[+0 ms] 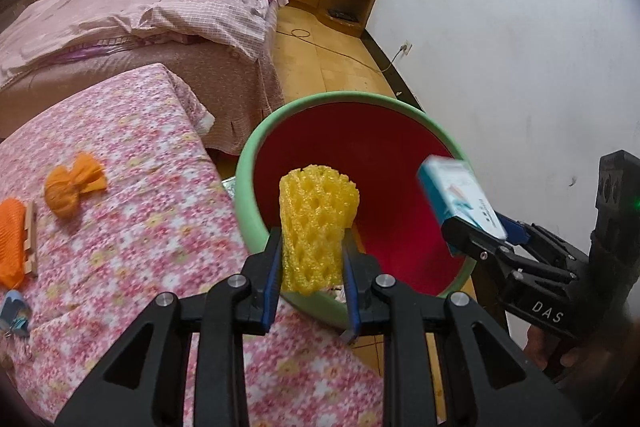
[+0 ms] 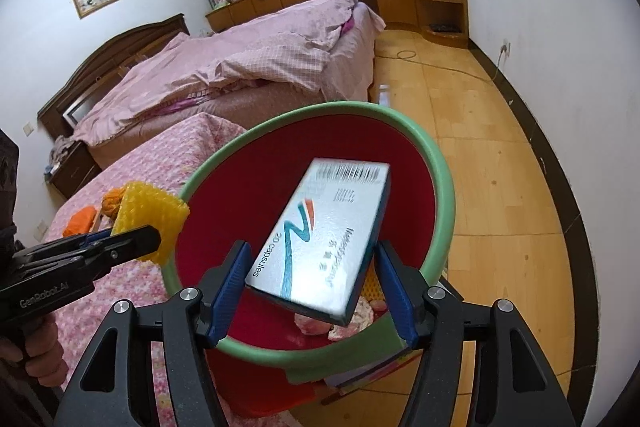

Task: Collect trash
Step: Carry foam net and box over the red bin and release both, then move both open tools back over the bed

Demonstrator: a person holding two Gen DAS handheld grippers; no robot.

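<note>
Nearest: left gripper clamped on yellow foam fruit net, right gripper clamped on capsule box, both held over the mouth of the red bin with green rim, not yet dropped. Inside the bin: crumpled scraps already at the bottom. Farther off, on the floral tabletop: orange wrapper, orange net with wooden sticks and a small blue item, seemingly awaiting collection.
</note>
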